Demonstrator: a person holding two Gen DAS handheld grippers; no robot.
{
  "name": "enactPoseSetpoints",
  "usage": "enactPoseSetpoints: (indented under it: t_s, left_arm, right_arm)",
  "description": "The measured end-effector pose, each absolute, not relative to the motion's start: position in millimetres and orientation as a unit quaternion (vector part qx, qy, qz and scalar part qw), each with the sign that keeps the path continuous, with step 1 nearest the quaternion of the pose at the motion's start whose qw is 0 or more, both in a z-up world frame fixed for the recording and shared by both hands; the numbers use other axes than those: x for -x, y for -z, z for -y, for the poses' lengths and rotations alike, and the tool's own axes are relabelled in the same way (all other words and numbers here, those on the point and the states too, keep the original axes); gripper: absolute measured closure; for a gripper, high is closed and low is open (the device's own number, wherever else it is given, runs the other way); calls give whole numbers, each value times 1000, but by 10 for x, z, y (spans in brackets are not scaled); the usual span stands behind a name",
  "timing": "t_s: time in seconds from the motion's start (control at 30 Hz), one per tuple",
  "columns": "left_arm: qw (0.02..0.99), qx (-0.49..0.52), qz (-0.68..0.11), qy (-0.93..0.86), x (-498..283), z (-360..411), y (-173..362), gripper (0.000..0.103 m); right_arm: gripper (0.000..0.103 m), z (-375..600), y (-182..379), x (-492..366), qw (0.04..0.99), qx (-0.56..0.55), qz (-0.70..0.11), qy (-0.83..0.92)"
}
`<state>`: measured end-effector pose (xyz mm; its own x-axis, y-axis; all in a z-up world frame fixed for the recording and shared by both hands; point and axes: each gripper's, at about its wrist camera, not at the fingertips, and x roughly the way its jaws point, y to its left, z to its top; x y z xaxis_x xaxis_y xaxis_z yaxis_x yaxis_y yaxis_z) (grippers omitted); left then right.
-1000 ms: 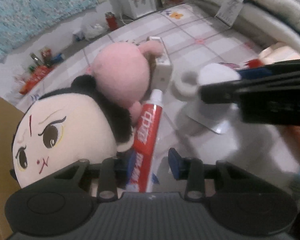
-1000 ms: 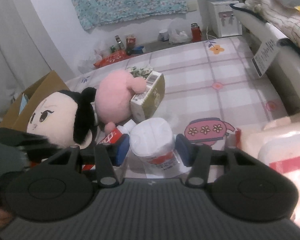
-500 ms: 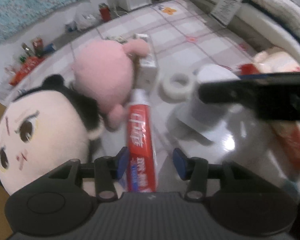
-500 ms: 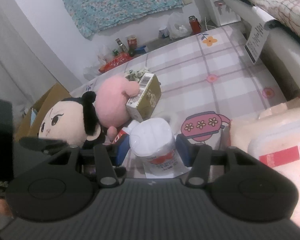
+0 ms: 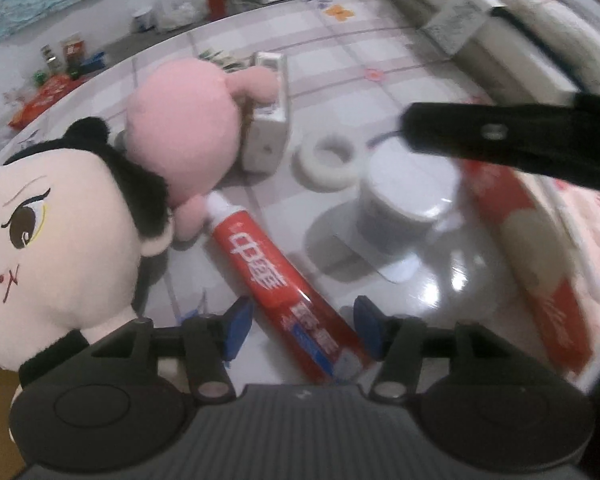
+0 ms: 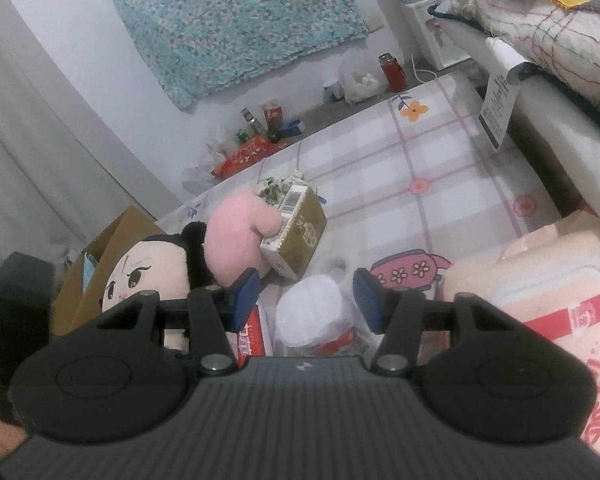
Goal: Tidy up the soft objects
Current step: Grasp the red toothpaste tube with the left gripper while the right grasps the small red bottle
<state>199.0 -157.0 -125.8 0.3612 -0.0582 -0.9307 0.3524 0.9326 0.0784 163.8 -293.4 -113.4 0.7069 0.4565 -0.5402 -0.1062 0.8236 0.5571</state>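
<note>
Released a second ago from a tight pinch, the red toothpaste tube (image 5: 278, 276) now lies slanted on the checked mat (image 5: 356, 60) as the left gripper (image 5: 302, 330) opens around it.

Its tail end sits between the blue pads (image 5: 236, 326) with gaps on both sides; its white cap touches the pink plush (image 5: 184, 136), which leans on the black-haired doll head (image 5: 56, 240) and a small carton (image 5: 270, 120). Just right of the tube stand a white tape ring (image 5: 326, 160) and a wrapped paper roll (image 5: 404, 196). The right gripper (image 6: 304, 300) hovers parted over that roll (image 6: 312, 320), pads not pressing it.
</note>
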Motion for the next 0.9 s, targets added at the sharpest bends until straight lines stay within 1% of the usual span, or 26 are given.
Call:
enactPoseSetpoints:
  t_s: [0.03,0.07,0.13,0.2,0.3,0.4,0.53,0.67,0.77,0.83,0.9]
  left_arm:
    - [815,-131,-551,122,-2003,1581,1281,48]
    - [820,-126,-547,117,-2009,1579,1276,55]
    - [822,-127,-543,111,-2006,1580,1269,60]
    - [824,-128,-543,103,-1977,1568,1255,67]
    - [821,-123,-549,95,-1914,1538,1233,71]
    - [820,-105,-554,100,-1770,1473,1199,72]
    - [819,-89,-555,118,-1493,1414,1177,73]
    - [821,-73,-548,144,-1185,1308,1172,73]
    - [822,-64,-542,164,-975,1239,1182,73]
    - [823,-56,-538,173,-878,1185,1180,73]
    - [824,-46,-534,183,-810,1115,1164,73]
  right_arm:
    - [51,2932,1126,-1631,889,-252,-347,-159]
    - [51,2927,1115,-1616,890,-252,-344,-161]
    - [51,2923,1091,-1592,892,-251,-337,-166]
    - [51,2924,1073,-1576,893,-252,-332,-171]
    - [51,2930,1058,-1554,891,-258,-328,-180]
    - [51,2942,1058,-1544,886,-267,-328,-190]
    - [51,2897,1101,-1519,855,-302,-352,-232]
    - [51,2676,1181,-1327,823,-313,-399,-255]
    - [51,2519,1379,-1186,804,-310,-450,-235]
    - [54,2447,1560,-1126,785,-316,-490,-211]
    - [55,2392,1628,-1074,778,-323,-496,-210]
